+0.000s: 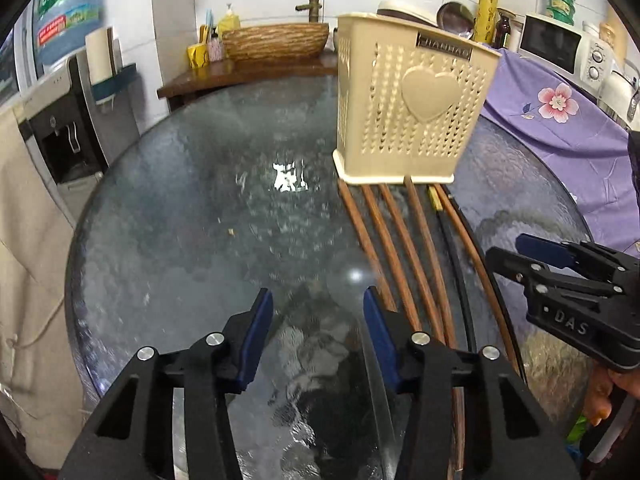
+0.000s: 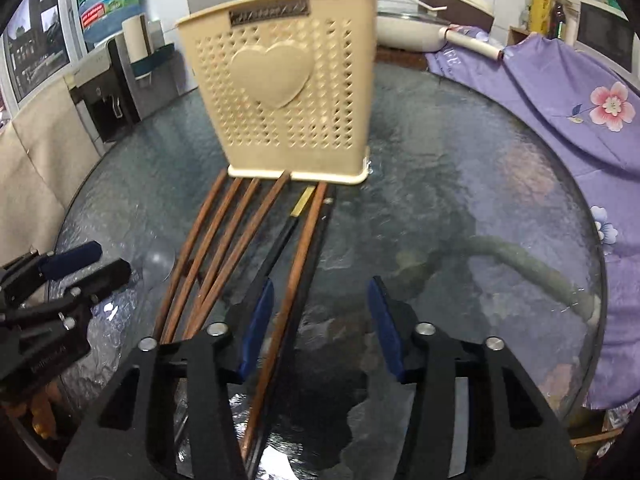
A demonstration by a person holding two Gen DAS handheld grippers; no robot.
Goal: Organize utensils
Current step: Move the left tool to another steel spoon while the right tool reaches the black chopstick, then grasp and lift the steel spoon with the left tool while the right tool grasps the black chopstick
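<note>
Chopsticks point(image 2: 208, 264) lengthwise toward beige holder point(image 2: 280, 92), left gripper point(image 1: 318, 312) spread, right gripper point(image 2: 322, 300) spread

Home kitchen, lived-in.
You face a tiled wall with a microwave point(image 1: 560, 46), a water dispenser point(image 1: 60, 120) carrying its blue jug point(image 1: 66, 12), a basin point(image 1: 276, 40) under a tap, a pan point(image 2: 412, 26).
</note>
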